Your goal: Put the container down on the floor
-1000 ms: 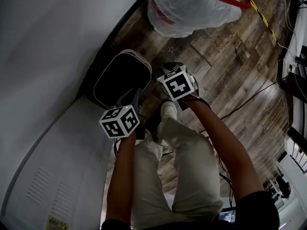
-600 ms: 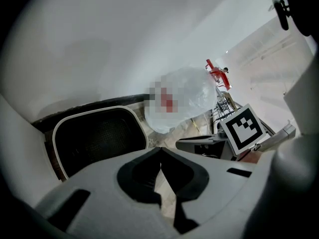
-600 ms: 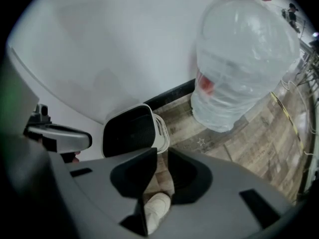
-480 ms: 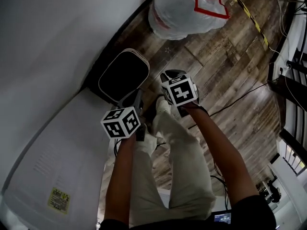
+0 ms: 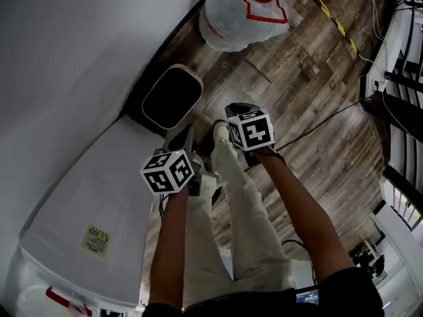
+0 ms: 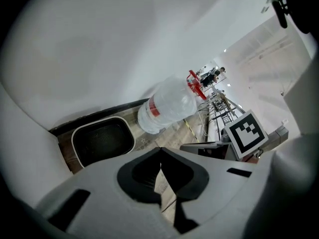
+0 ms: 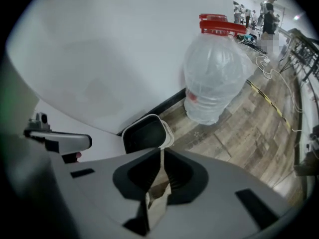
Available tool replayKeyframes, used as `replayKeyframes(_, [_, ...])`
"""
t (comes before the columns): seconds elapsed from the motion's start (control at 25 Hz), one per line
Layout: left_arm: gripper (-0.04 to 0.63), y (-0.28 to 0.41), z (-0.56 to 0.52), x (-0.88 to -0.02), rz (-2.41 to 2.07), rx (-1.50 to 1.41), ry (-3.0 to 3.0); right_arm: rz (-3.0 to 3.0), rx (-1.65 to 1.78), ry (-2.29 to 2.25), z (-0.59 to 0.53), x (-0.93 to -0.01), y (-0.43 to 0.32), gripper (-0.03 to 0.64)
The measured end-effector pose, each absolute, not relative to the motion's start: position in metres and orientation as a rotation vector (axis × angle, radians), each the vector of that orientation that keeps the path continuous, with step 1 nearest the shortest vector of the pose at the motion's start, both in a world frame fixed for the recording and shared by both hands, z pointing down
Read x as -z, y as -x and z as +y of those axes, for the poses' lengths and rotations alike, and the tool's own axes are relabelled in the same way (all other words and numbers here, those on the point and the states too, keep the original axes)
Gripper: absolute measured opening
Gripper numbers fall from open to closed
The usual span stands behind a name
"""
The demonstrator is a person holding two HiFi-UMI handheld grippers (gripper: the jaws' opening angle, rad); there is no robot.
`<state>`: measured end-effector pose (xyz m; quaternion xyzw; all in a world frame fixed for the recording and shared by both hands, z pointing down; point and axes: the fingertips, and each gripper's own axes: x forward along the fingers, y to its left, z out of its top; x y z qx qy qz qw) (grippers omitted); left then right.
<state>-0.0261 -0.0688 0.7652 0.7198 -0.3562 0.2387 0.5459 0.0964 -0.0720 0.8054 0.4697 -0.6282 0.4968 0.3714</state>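
The container (image 5: 172, 96), a black bin with a white rim, stands upright on the wooden floor against the dark skirting of the white wall. It also shows in the left gripper view (image 6: 102, 141) and the right gripper view (image 7: 144, 133). My left gripper (image 5: 183, 139) hangs just below it in the head view, clear of its rim, its jaws shut on nothing (image 6: 160, 166). To the right, my right gripper (image 5: 235, 109) hovers above the person's shoe, also shut (image 7: 160, 158). Neither gripper touches the container.
A large clear water bottle (image 5: 238, 8) with a red handle stands on the floor beyond the container. A white cabinet (image 5: 86, 203) fills the left side. Cables (image 5: 324, 121) and yellow-black tape (image 5: 327, 15) cross the floor at right. The person's beige-trousered legs (image 5: 241, 210) stand below the grippers.
Both grippers have drawn back from the container, which stays on the floor. The container and the bottle look smaller and farther off as the head view has risen.
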Motion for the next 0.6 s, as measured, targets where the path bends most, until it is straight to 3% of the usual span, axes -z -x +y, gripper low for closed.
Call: replayKeyframes(0.6, [0.018, 0.032, -0.066, -0.66, -0.827, -0.571, -1.822, -1.749, -1.186, -1.265, -0.063, -0.689, -0.058, 0.034])
